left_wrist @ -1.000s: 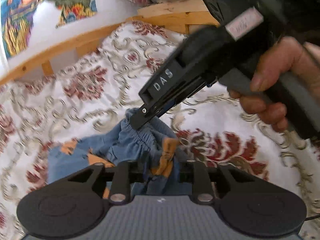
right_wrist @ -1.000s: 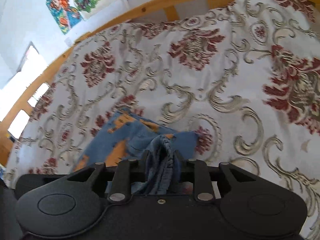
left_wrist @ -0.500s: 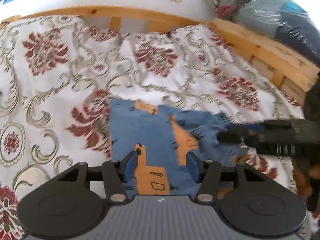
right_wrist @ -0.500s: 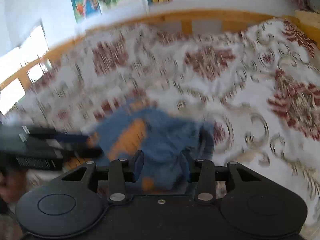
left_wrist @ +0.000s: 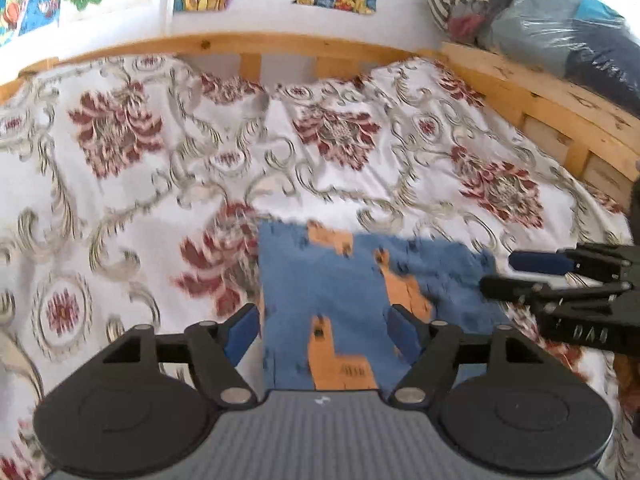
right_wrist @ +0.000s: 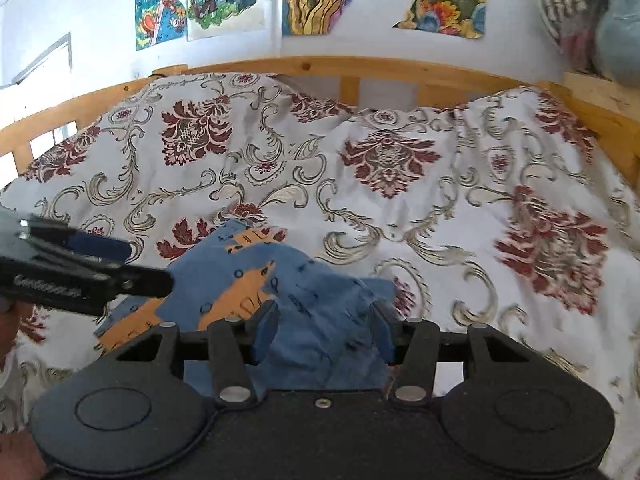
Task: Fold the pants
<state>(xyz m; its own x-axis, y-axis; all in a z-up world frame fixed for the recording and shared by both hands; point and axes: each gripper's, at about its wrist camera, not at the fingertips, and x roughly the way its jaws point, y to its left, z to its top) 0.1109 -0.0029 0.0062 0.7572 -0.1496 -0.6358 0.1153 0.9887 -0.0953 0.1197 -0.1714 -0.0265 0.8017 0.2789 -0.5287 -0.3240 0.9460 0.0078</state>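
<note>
Both tongs stand spread over the pants (left_wrist: 344, 296), their jaws having just been opening. Left gripper (left_wrist: 322, 330) has its blue pads well apart, with the flat blue-and-orange cloth lying below and between them, unpinched. Right gripper (right_wrist: 323, 330) is likewise parted; a rumpled fold of the pants (right_wrist: 316, 312) rises between its pads, which do not press on it. Those pants lie on the near middle of the flowered bedspread (right_wrist: 400, 184), inside the wooden bed frame (right_wrist: 360, 66).
</note>
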